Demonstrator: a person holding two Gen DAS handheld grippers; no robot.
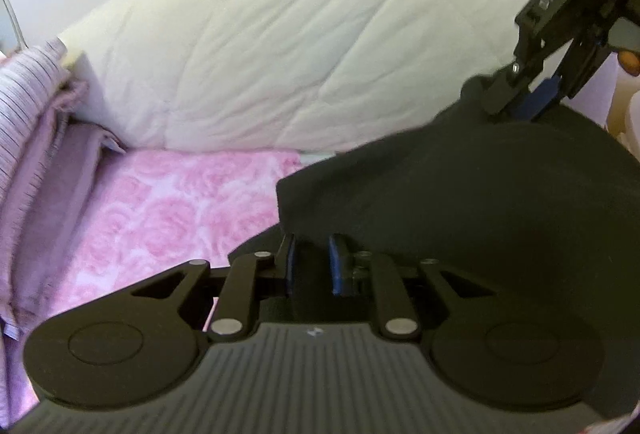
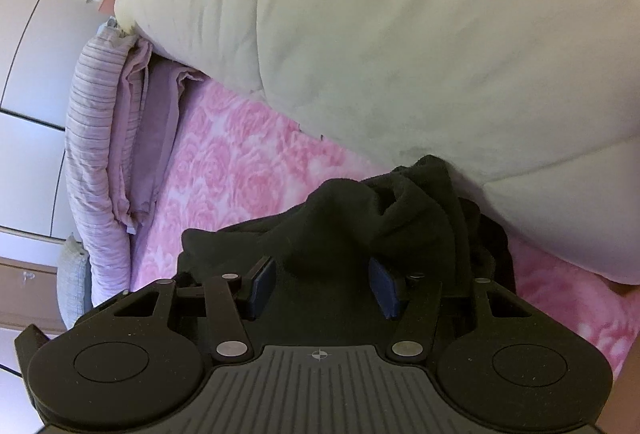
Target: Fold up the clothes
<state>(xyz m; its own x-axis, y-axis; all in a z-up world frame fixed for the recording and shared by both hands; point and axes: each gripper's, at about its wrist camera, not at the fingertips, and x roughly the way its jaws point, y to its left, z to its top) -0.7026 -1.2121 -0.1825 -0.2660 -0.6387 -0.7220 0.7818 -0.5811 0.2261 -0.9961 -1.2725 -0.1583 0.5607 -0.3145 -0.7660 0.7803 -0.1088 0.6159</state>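
A black garment (image 1: 460, 193) hangs tented above the bed between my two grippers. In the left wrist view my left gripper (image 1: 314, 266) sits at the bottom, its blue pads (image 1: 338, 268) close together with the garment's near edge pinched between them. My right gripper (image 1: 528, 105) reaches in from the upper right and grips the raised far edge. In the right wrist view the right gripper (image 2: 324, 286) stands half wide, and a thick bunch of the black garment (image 2: 380, 209) fills the gap between its pads (image 2: 262, 288).
A pink rose-patterned sheet (image 1: 168, 209) covers the bed. A bulky white duvet (image 1: 280, 45) lies along the far side, touching the garment. Folded lilac striped bedding (image 1: 24, 105) lines the left edge. Pale wardrobe doors (image 2: 28, 65) stand beyond the bed.
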